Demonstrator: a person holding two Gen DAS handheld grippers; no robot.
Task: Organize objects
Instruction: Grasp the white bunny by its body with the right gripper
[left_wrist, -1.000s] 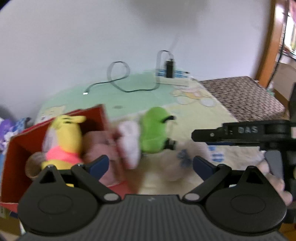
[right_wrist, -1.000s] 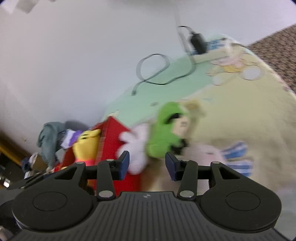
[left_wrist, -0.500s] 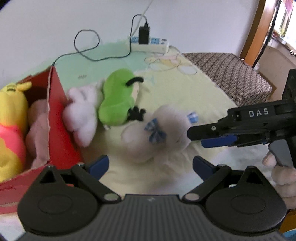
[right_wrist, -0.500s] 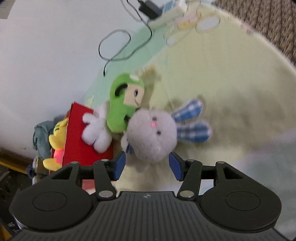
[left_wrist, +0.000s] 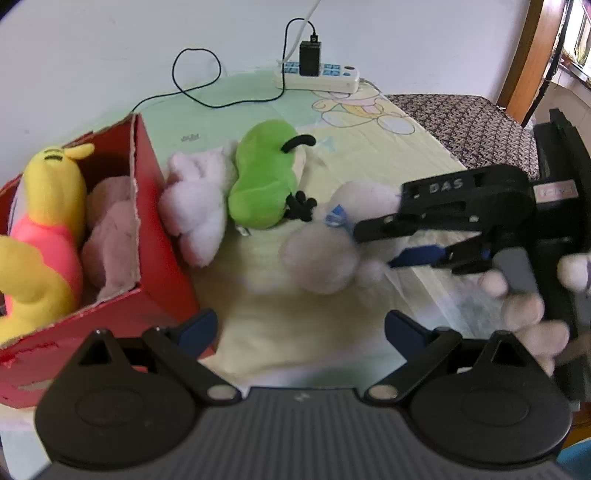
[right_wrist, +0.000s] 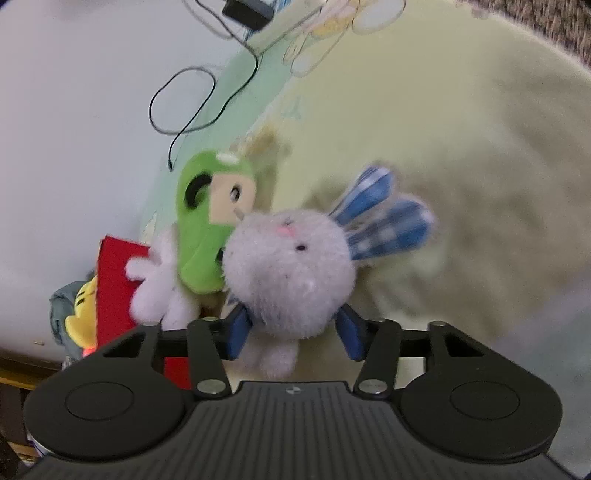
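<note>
A grey plush bunny (right_wrist: 288, 273) with blue checked ears lies on the yellow sheet; it also shows in the left wrist view (left_wrist: 325, 254). My right gripper (right_wrist: 295, 332) is open with its blue pads on either side of the bunny's body, close to it. A green plush (left_wrist: 264, 182) and a white plush (left_wrist: 195, 210) lie beside a red box (left_wrist: 155, 295). The box holds a yellow bear (left_wrist: 44, 229) and a pink plush (left_wrist: 110, 240). My left gripper (left_wrist: 301, 328) is open and empty, above the sheet by the box's near corner.
A white power strip (left_wrist: 317, 75) with a black charger and a looping cable (left_wrist: 199, 79) lies at the far edge by the wall. A brown patterned cushion (left_wrist: 480, 125) is at the right. The sheet (left_wrist: 295, 332) stretches toward me.
My right gripper has dropped down onto the bunny, so its pads now straddle the body. The left view has swung right and lowered, and the right gripper has come closer in it.
</note>
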